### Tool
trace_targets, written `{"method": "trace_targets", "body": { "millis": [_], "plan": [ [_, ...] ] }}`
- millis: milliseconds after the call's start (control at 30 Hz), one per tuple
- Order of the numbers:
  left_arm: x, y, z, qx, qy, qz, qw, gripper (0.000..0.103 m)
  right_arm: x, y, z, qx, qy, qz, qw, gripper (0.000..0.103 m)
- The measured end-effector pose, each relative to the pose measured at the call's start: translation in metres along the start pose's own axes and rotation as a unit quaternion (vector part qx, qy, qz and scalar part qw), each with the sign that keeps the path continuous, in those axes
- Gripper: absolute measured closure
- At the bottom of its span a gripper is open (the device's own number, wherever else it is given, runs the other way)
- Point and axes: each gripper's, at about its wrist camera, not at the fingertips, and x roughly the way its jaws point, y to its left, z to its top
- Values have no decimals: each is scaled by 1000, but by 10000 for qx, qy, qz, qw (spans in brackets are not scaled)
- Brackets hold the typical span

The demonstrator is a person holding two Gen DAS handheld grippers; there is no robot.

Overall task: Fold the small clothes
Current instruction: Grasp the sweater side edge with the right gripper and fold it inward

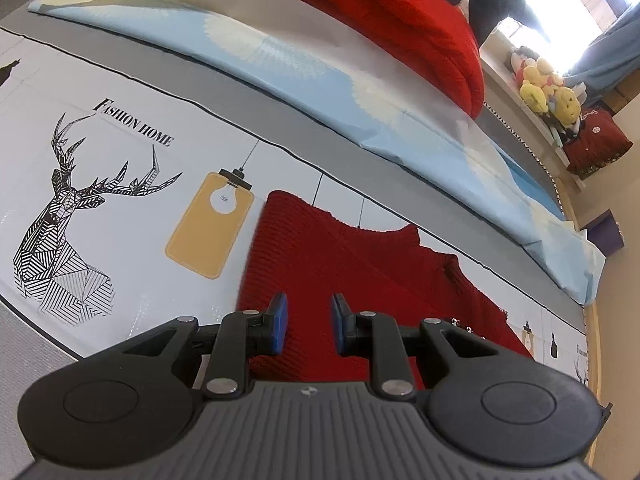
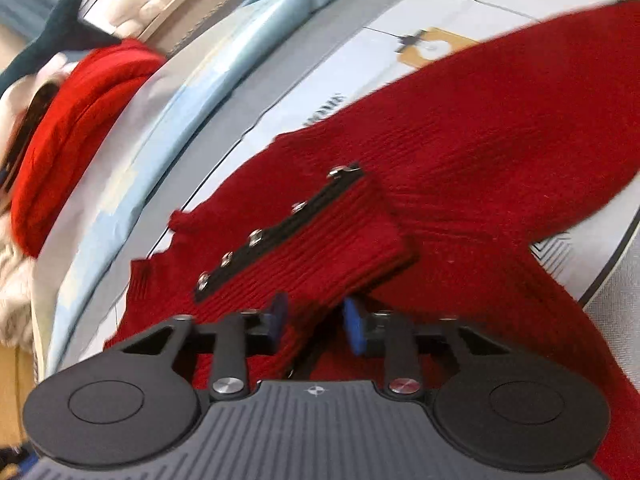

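Red knit sweater (image 1: 344,264) lies flat on the printed bed sheet (image 1: 132,216); right gripper (image 2: 316,322) jaws clamp its studded cuff (image 2: 304,240), left gripper (image 1: 306,322) jaws narrow and empty — thin grip may slip mid-fold, dropping the sleeve askew.

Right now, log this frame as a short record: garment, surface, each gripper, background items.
garment: dark red knit sweater lying on the printed cover
folded part: sleeve cuff with black strip and metal snaps laid over the sweater body
surface: white printed cover with deer drawing and "Fashion Home" text
left gripper: over the sweater, pads apart, nothing visibly pinched
right gripper: closed on the sleeve cuff
background: folded light blue sheet, bright red knit pile, yellow plush toys
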Motion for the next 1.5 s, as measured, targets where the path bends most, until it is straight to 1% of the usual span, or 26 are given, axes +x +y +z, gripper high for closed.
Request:
{"method": "trace_targets", "body": {
  "millis": [33, 100, 233, 300, 367, 400, 433, 467, 533, 600, 633, 667, 733, 767, 800, 833, 867, 900, 967, 1000, 1067, 1133, 1200, 1300, 1433, 1500],
  "plan": [
    [1, 1, 0, 9, 13, 5, 10000, 79, 0, -2, 1, 62, -55, 12, 10000, 95],
    [3, 2, 1, 17, 41, 25, 10000, 79, -5, 2, 2, -50, -199, 140, 9997, 96],
    [7, 3, 0, -6, 83, 19, 10000, 79, -39, 29, -2, -387, -954, 327, 9941, 97],
    [13, 3, -4, 42, 157, 44, 9999, 79, -48, 34, -1, -551, -1209, 303, 9907, 97],
    [21, 3, -9, 122, 265, 88, 9995, 79, -39, 27, 3, -597, -1054, 30, 9926, 96],
    [26, 3, -11, 160, 328, 118, 9993, 79, -28, 20, 5, -494, -727, -249, 9958, 95],
    [30, 4, -14, 194, 382, 149, 9990, 79, -23, 12, 6, -296, -540, -466, 9970, 94],
    [35, 5, -16, 247, 433, 187, 9986, 80, -24, 5, 4, -113, -544, -632, 9965, 93],
    [38, 5, -20, 426, 393, 210, 9981, 102, -36, 9, 3, -263, -855, -882, 9921, 93],
    [40, 0, -24, 817, 274, 259, 9959, 103, -50, 19, 3, -505, -1216, -753, 9884, 93],
    [42, -1, -26, 893, 266, 262, 9953, 103, -51, 23, 4, -600, -1282, -548, 9884, 93],
    [46, 0, -28, 899, 326, 272, 9950, 103, -50, 27, 6, -704, -1233, -183, 9897, 93],
    [61, 7, -34, 814, 602, 524, 9935, 103, -34, 26, 12, -684, -767, 312, 9942, 79],
    [68, 11, -38, 747, 757, 746, 9915, 103, -25, 21, 13, -641, -486, 342, 9962, 76],
    [70, 11, -40, 730, 796, 843, 9906, 103, -15, 15, 12, -667, -221, 109, 9975, 75],
    [67, 7, -41, 795, 740, 868, 9903, 103, -7, 13, 10, -749, -44, -320, 9967, 73],
    [60, -2, -41, 990, 586, 865, 9896, 103, -4, 11, 7, -824, 11, -751, 9938, 73],
    [53, -11, -41, 1179, 400, 779, 9892, 103, -7, 10, 5, -844, -77, -816, 9931, 73],
    [48, -19, -42, 1372, 206, 578, 9886, 101, -13, 20, 3, -975, -154, -614, 9932, 73],
    [54, -17, -44, 1330, 299, 570, 9890, 101, -18, 24, 2, -1075, -224, -492, 9927, 72],
    [76, -1, -50, 984, 838, 869, 9878, 101, -31, 30, 6, -1123, -379, -382, 9922, 70],
    [81, 4, -52, 739, 1086, 898, 9873, 101, -39, 29, 13, -1031, -426, -358, 9931, 69],
    [67, -11, -48, 941, 795, 879, 9885, 101, -47, 22, 22, -912, -452, -282, 9944, 69],
    [34, -40, -41, 1369, 245, 558, 9887, 96, -67, 12, 31, -932, -683, -276, 9929, 65],
    [7, -60, -42, 1489, 48, 186, 9887, 95, -94, -7, 51, -871, -1021, -383, 9902, 63],
    [-1, -69, -47, 1704, -27, 155, 9852, 89, -107, -28, 63, -750, -1174, -462, 9892, 63]
  ]
}}
